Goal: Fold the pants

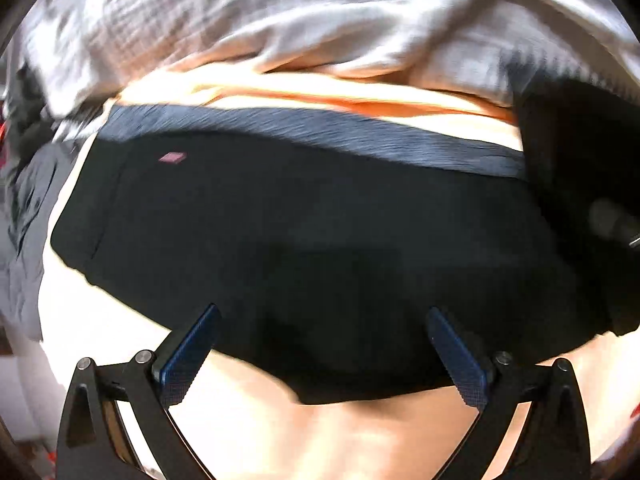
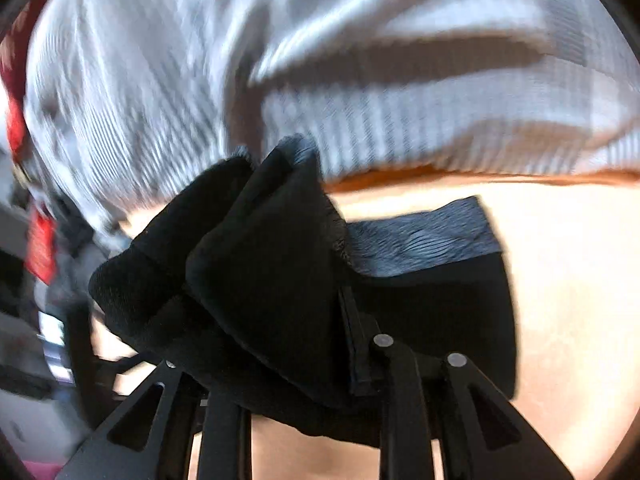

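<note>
Black pants [image 1: 304, 248] lie folded, grey waistband showing.

My left gripper [image 1: 322, 354] low in frame, jaws spread wide, nothing between them, my right gripper [image 2: 280, 364] at bottom centre, jaws narrow, black cloth bunched between them

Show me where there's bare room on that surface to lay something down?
Bare pale surface shows on the near side of the black pants, below the open left gripper. Another bare patch lies right of the waistband. Beyond the pants it is crowded: rumpled grey striped cloth fills the far side.
</note>
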A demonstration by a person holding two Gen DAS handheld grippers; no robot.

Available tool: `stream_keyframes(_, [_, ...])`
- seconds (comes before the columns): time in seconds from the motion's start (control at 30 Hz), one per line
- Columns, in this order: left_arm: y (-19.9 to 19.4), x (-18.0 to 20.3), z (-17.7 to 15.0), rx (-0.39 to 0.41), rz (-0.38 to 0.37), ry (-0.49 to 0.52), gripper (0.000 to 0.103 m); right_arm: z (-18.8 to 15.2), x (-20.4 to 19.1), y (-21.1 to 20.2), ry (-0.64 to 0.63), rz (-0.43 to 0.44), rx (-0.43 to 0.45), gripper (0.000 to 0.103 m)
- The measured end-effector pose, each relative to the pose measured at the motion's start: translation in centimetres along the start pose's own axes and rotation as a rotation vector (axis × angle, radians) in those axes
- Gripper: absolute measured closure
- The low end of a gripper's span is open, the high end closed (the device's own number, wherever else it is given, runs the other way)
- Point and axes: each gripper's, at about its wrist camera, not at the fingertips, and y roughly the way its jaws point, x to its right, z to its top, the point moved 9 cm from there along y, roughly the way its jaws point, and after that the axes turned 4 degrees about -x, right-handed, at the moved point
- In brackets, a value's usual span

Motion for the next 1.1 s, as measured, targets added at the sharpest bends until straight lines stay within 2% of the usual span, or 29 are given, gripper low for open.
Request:
stream_keyframes(0.13, [1.5, -4.2, -0.9, -0.022, 0.022, -0.032, 0.0, -1.2, -3.5, 5.4, -0.117, -0.141, -0.095, 0.065])
stream_keyframes(0.2, [1.6, -5.1, 0.0, -0.017, 0.028, -0.045, 0.0, -1.0, -4.6, 5.5, -0.16, -0.181, -0.087, 0.044])
stream_keyframes(0.27, [1.5, -6.0, 0.2, -0.015, 0.023, -0.045, 0.0, -0.6, -8.1, 5.3, -0.185, -0.146, -0.074, 0.03])
stream_keyframes(0.3, [1.2, -6.0, 0.3, -0.015, 0.013, -0.039, 0.0, -0.8, -8.9, 4.6, -0.203, -0.124, -0.074, 0.026])
stream_keyframes(0.33, [1.6, -6.8, 1.2, -0.014, 0.002, -0.029, 0.0, -1.6, -9.0, 3.8, -0.22, -0.108, -0.07, 0.026])
stream_keyframes(0.43, [-0.2, -4.9, 2.2, 0.022, -0.057, 0.04, 0.0, -2.4, -8.5, 0.9, -0.215, -0.054, -0.051, 0.026])
stream_keyframes(0.47, [-0.9, -3.5, 2.4, 0.036, -0.093, 0.079, 0.0, -1.9, -7.1, 0.6, -0.187, -0.056, -0.047, 0.026])
stream_keyframes(0.6, [-2.4, 1.1, 2.7, 0.051, -0.192, 0.186, 0.0, -3.9, -1.3, -0.7, -0.033, -0.143, -0.018, 0.026])
stream_keyframes(0.7, [-3.2, 4.5, 2.9, 0.039, -0.297, 0.238, 0.018, -4.1, 2.8, -1.0, 0.08, -0.176, -0.032, 0.028])
stream_keyframes(0.77, [-3.0, 6.0, 2.7, 0.017, -0.331, 0.259, 0.031, -4.9, 4.9, -1.6, 0.133, -0.162, -0.053, 0.036])
stream_keyframes(0.9, [-1.3, 7.9, 2.2, -0.054, -0.403, 0.266, 0.032, -5.8, 5.8, -1.5, 0.16, -0.14, -0.073, 0.036])
stream_keyframes(0.93, [-1.0, 8.3, 2.0, -0.071, -0.415, 0.259, 0.042, -5.9, 5.8, -1.4, 0.164, -0.132, -0.077, 0.036])
stream_keyframes(0.97, [-0.6, 8.7, 1.8, -0.093, -0.433, 0.254, 0.059, -6.1, 6.0, -1.6, 0.168, -0.126, -0.08, 0.036])
stream_keyframes(1.03, [-0.6, 9.4, 1.0, -0.112, -0.434, 0.25, 0.066, -6.4, 6.4, -1.7, 0.177, -0.114, -0.086, 0.036])
stream_keyframes(1.07, [-0.6, 9.4, 0.9, -0.111, -0.445, 0.245, 0.078, -6.5, 6.6, -1.7, 0.18, -0.111, -0.087, 0.036])
stream_keyframes(1.1, [-0.9, 9.4, 0.7, -0.118, -0.459, 0.241, 0.079, -6.6, 6.7, -1.7, 0.183, -0.11, -0.088, 0.036])
